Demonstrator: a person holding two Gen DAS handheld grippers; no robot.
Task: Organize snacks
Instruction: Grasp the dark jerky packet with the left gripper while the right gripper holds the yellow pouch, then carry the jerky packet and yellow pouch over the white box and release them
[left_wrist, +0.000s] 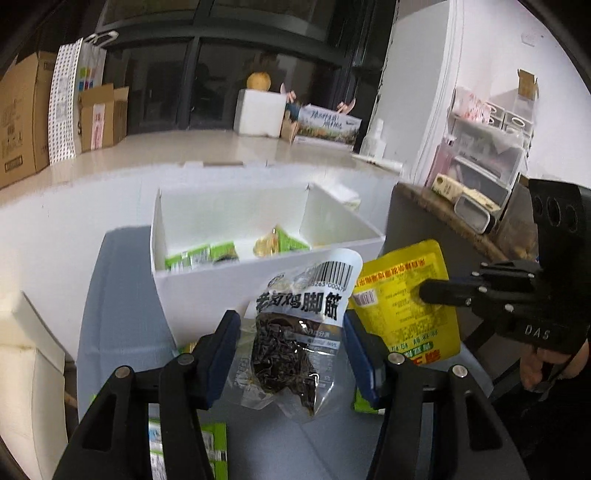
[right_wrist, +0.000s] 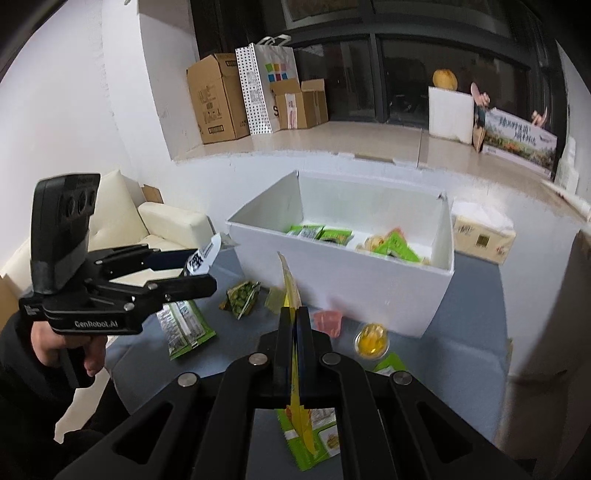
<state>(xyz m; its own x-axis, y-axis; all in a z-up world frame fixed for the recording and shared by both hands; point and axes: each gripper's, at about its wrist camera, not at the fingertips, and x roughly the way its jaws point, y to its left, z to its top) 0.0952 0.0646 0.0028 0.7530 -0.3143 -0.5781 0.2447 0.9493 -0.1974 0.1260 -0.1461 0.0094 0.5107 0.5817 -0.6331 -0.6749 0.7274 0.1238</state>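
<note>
Nearest the left wrist camera: clear plastic snack pouch with dark contents, a barcode and black lettering, held up between the blue-padded fingers of the left gripper, pads pressing on both its edges, clear of the table. Seen side-on from the right wrist, this gripper shows the pouch's white top poking out.

Right gripper: fingers fully closed on one flat yellow foil pouch, edge-on here; the left wrist view shows its printed face pinched at the middle, raised just beside the clear pouch.

One open white foam box stands on the grey-blue table, behind both pouches. Inside: several green snack packets at its left, one green-and-yellow packet at its right; exact count not readable.

On the table before the box:
- one small dark green pea packet
- one pink jelly cup
- one yellow jelly cup
- one pair of long green packets at left
- two more green packets, partly hidden by the right gripper
</note>
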